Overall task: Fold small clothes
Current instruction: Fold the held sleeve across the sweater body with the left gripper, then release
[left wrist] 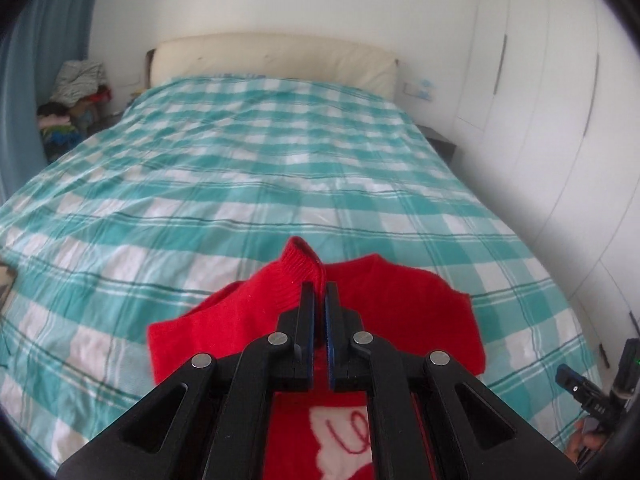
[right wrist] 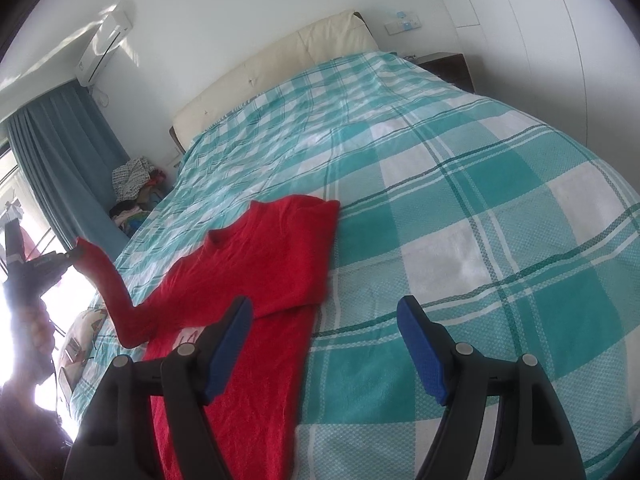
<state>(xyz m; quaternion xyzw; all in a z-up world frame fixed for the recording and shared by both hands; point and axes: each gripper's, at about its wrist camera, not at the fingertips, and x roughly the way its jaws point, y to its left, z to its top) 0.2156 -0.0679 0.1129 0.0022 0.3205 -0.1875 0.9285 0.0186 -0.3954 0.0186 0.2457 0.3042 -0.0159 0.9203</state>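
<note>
Pinched shut on the sleeve (left wrist: 306,266) at lower centre, left gripper (left wrist: 319,294) lifting it above the sweater (right wrist: 276,248), body's long axis toward the headboard; right gripper (right wrist: 324,316) gaping, empty, beside the hem.

Light level: bright daylight, soft and even across the bed (left wrist: 280,160).
Source: window (right wrist: 24,240) at far left of right wrist view, blown out to white.
Glare: flare washes out the lower-left corner there; sun patches on the wall by the air conditioner (right wrist: 104,50).
Shadows: faint, only shallow creases on the bedspread.
Distortion: strong fisheye, wardrobe (left wrist: 540,100) lines bow, black vignette at all corners.
Focus: centre fairly sharp; clothes pile (left wrist: 76,92) and rim soft; slight overall haze in left wrist view.
</note>
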